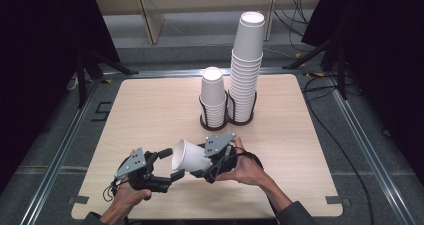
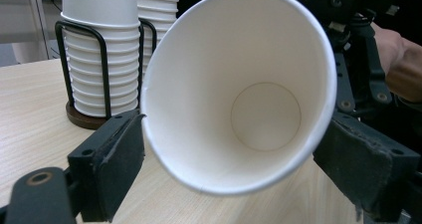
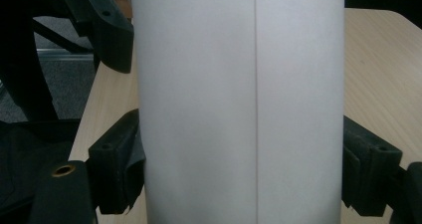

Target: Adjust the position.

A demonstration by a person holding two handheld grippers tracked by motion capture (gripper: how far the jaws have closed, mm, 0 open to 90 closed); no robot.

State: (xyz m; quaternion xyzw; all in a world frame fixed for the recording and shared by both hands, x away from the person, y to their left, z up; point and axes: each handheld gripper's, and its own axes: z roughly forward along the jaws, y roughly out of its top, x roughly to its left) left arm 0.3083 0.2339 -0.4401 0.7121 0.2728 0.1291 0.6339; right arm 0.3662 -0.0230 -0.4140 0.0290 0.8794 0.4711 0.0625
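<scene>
The paper cup (image 1: 189, 156) was held sideways above the counter (image 1: 150, 110) w/ right gripper (image 1: 202, 169) clamped on its body, mouth facing left gripper (image 1: 171, 163), whose jaws straddled the rim w/o clearly gripping.

My desk (image 1: 150, 110) is a pale wood-grain board with rounded corners, set on a grey floor (image 1: 370, 150) crossed by metal rails. Toward its far edge stand two black wire holders, touching side by side: the left one (image 1: 214, 116) carries a short stack of white paper cups (image 1: 213, 92), the right one (image 1: 242, 110) a much taller stack (image 1: 246, 60).
</scene>
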